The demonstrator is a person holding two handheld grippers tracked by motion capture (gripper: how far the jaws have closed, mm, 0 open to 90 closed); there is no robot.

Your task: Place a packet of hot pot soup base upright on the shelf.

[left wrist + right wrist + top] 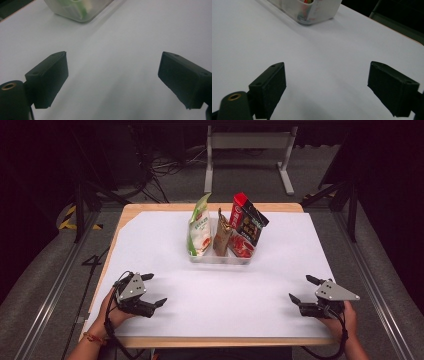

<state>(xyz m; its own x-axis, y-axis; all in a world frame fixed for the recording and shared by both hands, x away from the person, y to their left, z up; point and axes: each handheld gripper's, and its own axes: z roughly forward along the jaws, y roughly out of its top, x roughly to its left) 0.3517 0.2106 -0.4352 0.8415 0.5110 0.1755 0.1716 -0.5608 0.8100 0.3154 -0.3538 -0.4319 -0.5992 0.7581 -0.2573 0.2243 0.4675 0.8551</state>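
A clear plastic bin [220, 258] stands at the middle of the white table sheet. In it stand a green and white snack bag [199, 227], a brown packet [221, 234] and a red and black packet [247, 222], upright or leaning. My left gripper [154, 290] rests open near the front left, empty. My right gripper [303, 289] rests open near the front right, empty too. The bin's corner [77, 11] shows far ahead in the left gripper view, with the left gripper [112, 80] wide apart. The bin [312, 11] lies beyond the right gripper [327, 90].
The white sheet [220, 305] covers most of the wooden table [150, 208]. Metal rails run along both sides on the floor. A white frame stand [247, 142] and cables lie beyond the far edge.
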